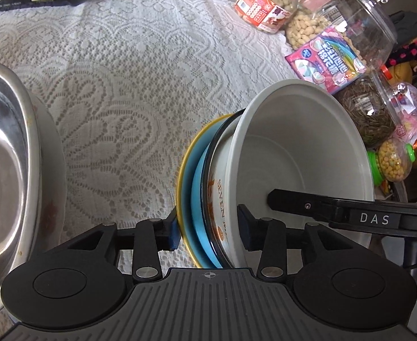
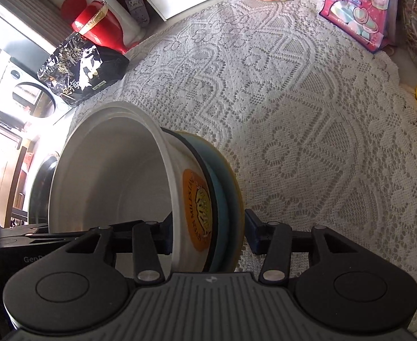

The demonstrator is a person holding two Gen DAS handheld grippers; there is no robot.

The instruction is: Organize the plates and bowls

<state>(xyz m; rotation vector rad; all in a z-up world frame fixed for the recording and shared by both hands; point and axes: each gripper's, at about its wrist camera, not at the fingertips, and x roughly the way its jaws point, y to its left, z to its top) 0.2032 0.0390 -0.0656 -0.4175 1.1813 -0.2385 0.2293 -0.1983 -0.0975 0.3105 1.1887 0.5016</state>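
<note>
Though nested, white bowl (image 1: 302,153) orange-labelled.

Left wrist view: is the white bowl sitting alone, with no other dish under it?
No: the white bowl is nested on a blue dish and a yellow-rimmed plate.

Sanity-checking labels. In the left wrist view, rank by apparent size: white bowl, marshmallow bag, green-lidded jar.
1. white bowl, though it sits nearest the camera, which inflates it
2. marshmallow bag
3. green-lidded jar, partly cut off by the bowl's rim
</note>
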